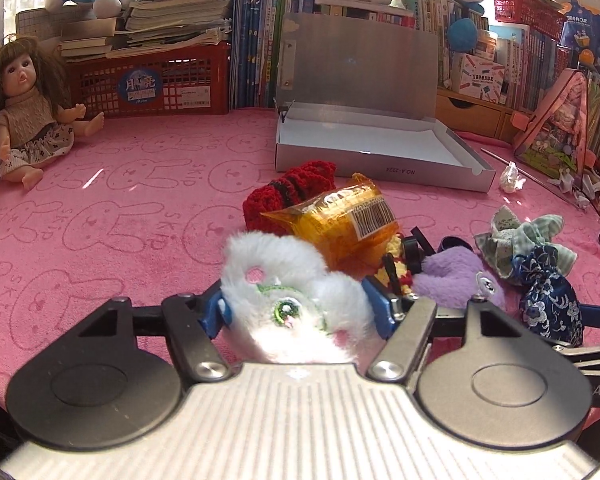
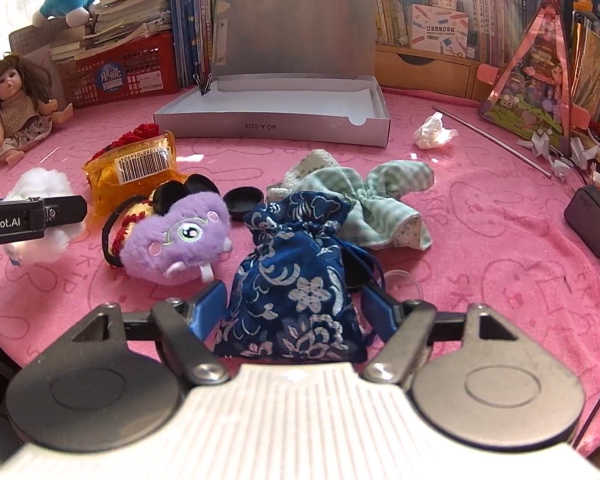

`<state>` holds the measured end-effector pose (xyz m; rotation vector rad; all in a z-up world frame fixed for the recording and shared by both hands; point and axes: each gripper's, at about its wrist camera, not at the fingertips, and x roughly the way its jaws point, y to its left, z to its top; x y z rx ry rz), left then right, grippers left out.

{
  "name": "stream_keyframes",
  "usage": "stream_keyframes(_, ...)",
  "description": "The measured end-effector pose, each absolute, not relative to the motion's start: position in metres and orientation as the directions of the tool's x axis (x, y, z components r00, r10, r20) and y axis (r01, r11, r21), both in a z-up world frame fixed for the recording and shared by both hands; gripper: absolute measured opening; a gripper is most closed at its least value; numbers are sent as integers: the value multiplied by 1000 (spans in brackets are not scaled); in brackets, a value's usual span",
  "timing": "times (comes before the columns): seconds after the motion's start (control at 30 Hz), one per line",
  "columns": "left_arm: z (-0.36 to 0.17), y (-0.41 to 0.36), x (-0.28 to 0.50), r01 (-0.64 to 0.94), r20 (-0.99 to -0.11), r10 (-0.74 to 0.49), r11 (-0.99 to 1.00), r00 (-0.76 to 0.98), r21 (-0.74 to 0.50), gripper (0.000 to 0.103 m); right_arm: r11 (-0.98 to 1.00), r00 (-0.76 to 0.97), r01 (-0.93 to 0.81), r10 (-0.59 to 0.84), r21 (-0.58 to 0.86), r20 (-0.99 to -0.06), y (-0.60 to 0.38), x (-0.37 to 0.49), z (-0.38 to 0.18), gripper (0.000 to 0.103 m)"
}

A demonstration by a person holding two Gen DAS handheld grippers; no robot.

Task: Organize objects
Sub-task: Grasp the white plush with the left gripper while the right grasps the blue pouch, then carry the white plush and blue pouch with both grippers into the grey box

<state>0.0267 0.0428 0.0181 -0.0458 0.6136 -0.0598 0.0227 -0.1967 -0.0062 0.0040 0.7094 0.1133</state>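
My left gripper [image 1: 298, 310] has its blue fingers closed on both sides of a white fluffy plush [image 1: 292, 288]. My right gripper [image 2: 294, 310] has its fingers on both sides of a dark blue floral drawstring pouch [image 2: 296, 280]. A purple plush [image 2: 172, 240], an orange barcoded packet [image 2: 134, 168], a red knitted item [image 1: 288, 192], black round lids [image 2: 242, 199] and a green striped cloth [image 2: 380, 200] lie in a pile on the pink mat [image 2: 500, 280]. An open grey box [image 2: 276, 108] stands behind, its inside white and bare.
A doll [image 1: 28, 108] sits at far left by a red crate [image 1: 156, 80] under stacked books. Crumpled white paper [image 2: 434, 132], a metal rod [image 2: 492, 140] and a black device [image 2: 594, 220] lie on the right. Bookshelves and plush toys line the back.
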Motion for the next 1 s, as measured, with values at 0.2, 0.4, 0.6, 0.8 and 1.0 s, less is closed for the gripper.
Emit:
stream_keyframes(0.2,13,41,26,40,-578,-53,999,814,-36,73,989,771,-129,149,77,-619,-205,15,-16,103)
stream_keyframes(0.4,11,38,26,50,-580,-60,998,812,-33,73,991,740,-129,115,28,-662,-195,23,-11,95)
stream_keyframes(0.6,17,36,24,71,-562,-81,997,823,-39,73,991,738,-128,126,46,-663,-195,23,-4,69)
stream_keyframes(0.8,39,35,25,107,-527,-128,992,840,-71,73,988,760,-144,147,56,-633,-197,17,13,54)
stream_keyframes(1.0,65,41,44,148,-518,-204,978,830,-146,73,983,767,-151,186,109,-614,-206,27,35,53)
